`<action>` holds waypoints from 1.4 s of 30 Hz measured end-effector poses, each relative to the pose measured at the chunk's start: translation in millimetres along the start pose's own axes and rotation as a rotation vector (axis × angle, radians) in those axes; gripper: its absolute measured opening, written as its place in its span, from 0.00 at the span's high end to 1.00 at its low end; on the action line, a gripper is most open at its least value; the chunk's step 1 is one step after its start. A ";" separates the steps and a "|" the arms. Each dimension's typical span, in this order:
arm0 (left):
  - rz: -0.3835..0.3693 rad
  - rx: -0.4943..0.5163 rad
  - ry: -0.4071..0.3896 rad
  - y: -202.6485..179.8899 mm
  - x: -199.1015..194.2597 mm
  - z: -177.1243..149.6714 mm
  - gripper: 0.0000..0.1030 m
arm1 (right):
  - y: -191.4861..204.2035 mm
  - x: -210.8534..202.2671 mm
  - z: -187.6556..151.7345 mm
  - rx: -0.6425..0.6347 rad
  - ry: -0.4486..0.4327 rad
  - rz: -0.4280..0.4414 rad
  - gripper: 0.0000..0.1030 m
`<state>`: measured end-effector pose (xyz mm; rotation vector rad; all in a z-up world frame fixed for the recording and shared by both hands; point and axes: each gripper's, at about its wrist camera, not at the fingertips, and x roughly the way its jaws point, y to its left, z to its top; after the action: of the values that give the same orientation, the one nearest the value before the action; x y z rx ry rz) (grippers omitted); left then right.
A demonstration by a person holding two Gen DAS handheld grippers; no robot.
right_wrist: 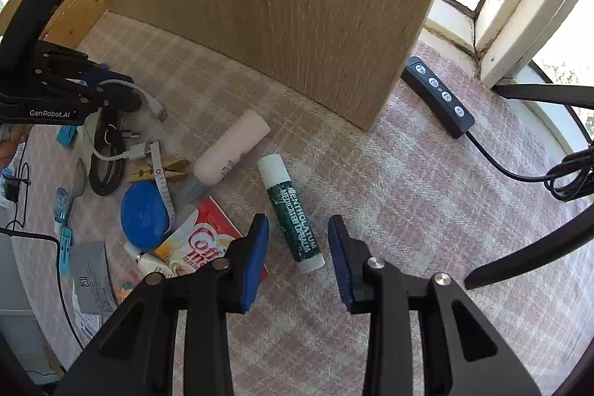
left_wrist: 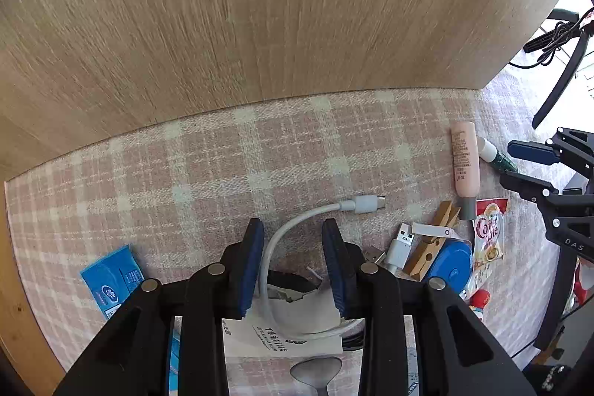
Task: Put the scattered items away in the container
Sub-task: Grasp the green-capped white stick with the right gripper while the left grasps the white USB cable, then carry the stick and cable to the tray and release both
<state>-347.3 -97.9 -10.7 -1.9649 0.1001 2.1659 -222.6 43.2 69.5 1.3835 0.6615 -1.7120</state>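
My left gripper (left_wrist: 292, 229) points straight down over a white USB cable (left_wrist: 297, 229) on the pink checked cloth (left_wrist: 222, 173). The cable's loop passes between the blue pads, close to the left one, and neither pad presses it. My right gripper (right_wrist: 299, 223) stands open astride the lower end of a green lip balm stick (right_wrist: 293, 210), with gaps on both sides. A pink tube (right_wrist: 234, 151) lies just left of the balm. The tall wooden box wall (right_wrist: 278, 6) rises right behind both.
A clothespin (right_wrist: 159, 169), blue tape measure (right_wrist: 143, 214), coffee creamer sachet (right_wrist: 200, 244), black cable coil (right_wrist: 107, 173), spoon (left_wrist: 315, 373), paper card (left_wrist: 282, 329) and blue packet (left_wrist: 111, 277) lie around. A black button remote (right_wrist: 438, 95) with its cord lies beside the box, by the window sill.
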 end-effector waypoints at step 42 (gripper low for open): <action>-0.469 0.626 -0.187 -425.2 -169.3 -125.3 0.97 | -159.6 -304.6 -383.3 0.670 -0.295 -0.267 0.85</action>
<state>-124.0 273.1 183.4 -1.2780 0.2286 1.7208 -134.8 518.0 248.4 1.4657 0.0966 -2.4351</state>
